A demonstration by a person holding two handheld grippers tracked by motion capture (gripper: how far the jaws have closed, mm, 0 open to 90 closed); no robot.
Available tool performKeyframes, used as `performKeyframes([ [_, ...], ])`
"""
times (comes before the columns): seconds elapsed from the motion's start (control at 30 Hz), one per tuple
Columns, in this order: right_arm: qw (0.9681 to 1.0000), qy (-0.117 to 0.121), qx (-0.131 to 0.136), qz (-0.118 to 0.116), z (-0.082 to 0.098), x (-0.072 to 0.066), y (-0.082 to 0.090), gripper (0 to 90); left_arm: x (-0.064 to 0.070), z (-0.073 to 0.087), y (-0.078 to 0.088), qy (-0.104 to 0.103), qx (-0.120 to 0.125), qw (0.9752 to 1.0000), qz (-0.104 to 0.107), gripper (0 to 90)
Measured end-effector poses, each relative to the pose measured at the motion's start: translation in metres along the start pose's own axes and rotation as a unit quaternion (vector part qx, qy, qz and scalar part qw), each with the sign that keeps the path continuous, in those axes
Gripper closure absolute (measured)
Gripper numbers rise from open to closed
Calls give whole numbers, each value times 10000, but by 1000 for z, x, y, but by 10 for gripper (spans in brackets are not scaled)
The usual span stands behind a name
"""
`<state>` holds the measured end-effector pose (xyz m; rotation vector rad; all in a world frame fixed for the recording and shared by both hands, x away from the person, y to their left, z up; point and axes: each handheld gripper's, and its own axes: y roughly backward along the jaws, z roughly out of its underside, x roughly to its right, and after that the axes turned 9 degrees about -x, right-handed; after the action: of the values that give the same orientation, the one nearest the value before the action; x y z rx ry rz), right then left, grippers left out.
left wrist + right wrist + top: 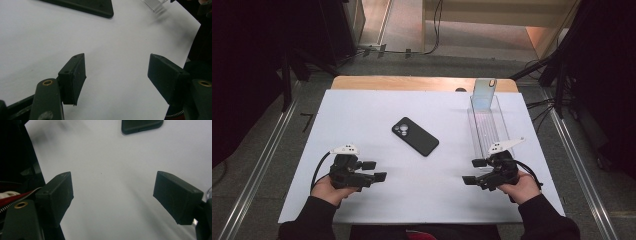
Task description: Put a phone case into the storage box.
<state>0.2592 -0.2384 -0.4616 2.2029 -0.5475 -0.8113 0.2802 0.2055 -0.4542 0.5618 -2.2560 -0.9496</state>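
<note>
Fingers on both the left gripper and right gripper spread wide, gripping nothing, black phone lying between them on the white table.

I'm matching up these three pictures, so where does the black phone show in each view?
High view: the black phone lies face down mid-table, between the two hands.
Left gripper view: its edge runs along the top, left of centre.
Right gripper view: one end shows at the top, right of centre.
Shared landmark: the white table under it.
</note>
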Motion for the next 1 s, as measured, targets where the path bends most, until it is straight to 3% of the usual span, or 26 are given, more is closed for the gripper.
performKeyframes([
  [0.17, 9999, -63, 142, -1, -12, -2, -2, 145, 0, 0, 0, 23, 9, 10000, 1, 308],
  [0.27, 9998, 14, 199, 34, -21, -6, -7, 145, 0, 0, 0, 21, 12, 10000, -8, 308],
  [0.67, 9992, 47, 206, 339, -51, -5, -21, 145, 0, 0, -1, -7, -11, 10000, -26, 308],
  [1.0, 9991, 86, 178, 374, -75, 0, -29, 145, 0, 0, 0, -16, 3, 10000, -19, 308],
])
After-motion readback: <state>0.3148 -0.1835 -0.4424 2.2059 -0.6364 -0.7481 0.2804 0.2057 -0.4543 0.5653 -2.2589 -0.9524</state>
